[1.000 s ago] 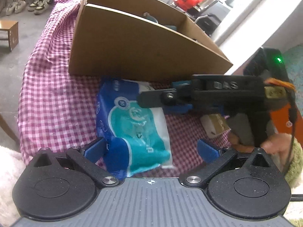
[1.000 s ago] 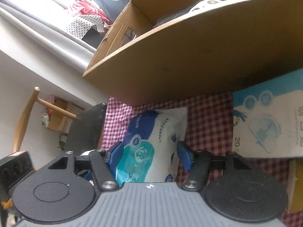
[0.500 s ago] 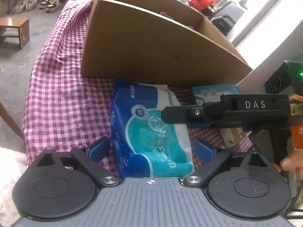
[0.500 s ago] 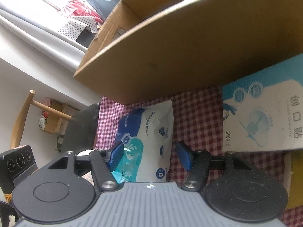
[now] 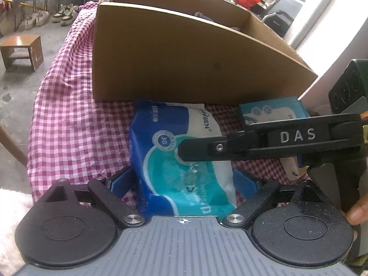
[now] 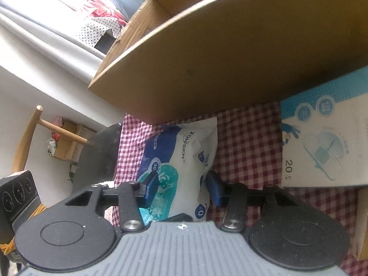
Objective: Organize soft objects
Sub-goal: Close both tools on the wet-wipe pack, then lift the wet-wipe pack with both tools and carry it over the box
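Observation:
A soft blue, teal and white tissue pack [image 5: 181,158] lies on the red checked cloth [image 5: 69,124] in front of a big cardboard box [image 5: 184,62]. My left gripper [image 5: 182,180] is open, its blue pads on either side of the pack's near end. My right gripper [image 6: 181,187] comes in from the side and its blue pads press both faces of the same pack [image 6: 184,158]. Its black finger [image 5: 230,148] lies across the pack in the left wrist view.
A light-blue flat carton [image 6: 326,138] marked 20 lies right of the pack, beside the box [image 6: 230,53]. A black device [image 5: 349,89] stands at the right. A wooden stool [image 5: 21,51] and shoes are on the floor beyond the table's left edge.
My left gripper has moved forward so the pack sits deeper between its pads. My right gripper's pads have narrowed onto the pack.

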Demonstrator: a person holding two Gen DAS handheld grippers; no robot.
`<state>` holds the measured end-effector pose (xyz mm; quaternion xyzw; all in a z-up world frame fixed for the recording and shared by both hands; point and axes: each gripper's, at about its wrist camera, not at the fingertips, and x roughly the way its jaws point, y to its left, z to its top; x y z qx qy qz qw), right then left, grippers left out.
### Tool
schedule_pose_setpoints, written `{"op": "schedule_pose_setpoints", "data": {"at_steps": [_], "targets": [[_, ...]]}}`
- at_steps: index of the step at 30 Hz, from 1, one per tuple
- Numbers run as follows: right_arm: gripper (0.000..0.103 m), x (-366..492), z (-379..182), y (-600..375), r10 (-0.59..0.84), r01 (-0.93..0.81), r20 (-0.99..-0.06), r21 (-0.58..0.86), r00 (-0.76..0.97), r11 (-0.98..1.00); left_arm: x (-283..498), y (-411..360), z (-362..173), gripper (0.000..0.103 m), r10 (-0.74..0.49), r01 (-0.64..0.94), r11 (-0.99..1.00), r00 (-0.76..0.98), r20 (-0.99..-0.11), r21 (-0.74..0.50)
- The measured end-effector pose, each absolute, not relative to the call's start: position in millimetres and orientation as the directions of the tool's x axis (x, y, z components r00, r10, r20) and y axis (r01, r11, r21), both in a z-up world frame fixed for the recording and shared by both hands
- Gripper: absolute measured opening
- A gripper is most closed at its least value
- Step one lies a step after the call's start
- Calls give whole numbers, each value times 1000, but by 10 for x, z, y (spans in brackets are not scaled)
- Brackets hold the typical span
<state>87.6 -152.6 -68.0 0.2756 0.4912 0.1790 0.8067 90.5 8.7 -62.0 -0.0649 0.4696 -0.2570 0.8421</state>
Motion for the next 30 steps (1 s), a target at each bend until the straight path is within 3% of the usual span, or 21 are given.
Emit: {"op": "schedule_pose_setpoints", "data": {"at_steps": [12, 30], "targets": [[44, 805, -438, -1394, 560, -88, -673, 600, 483, 796, 836, 24, -456, 92, -477, 350, 873, 472, -741, -339], [44, 939, 679, -1774, 552, -286, -471, 523, 688, 803, 929, -291, 585, 92, -443, 411, 891, 693, -569, -193]]}}
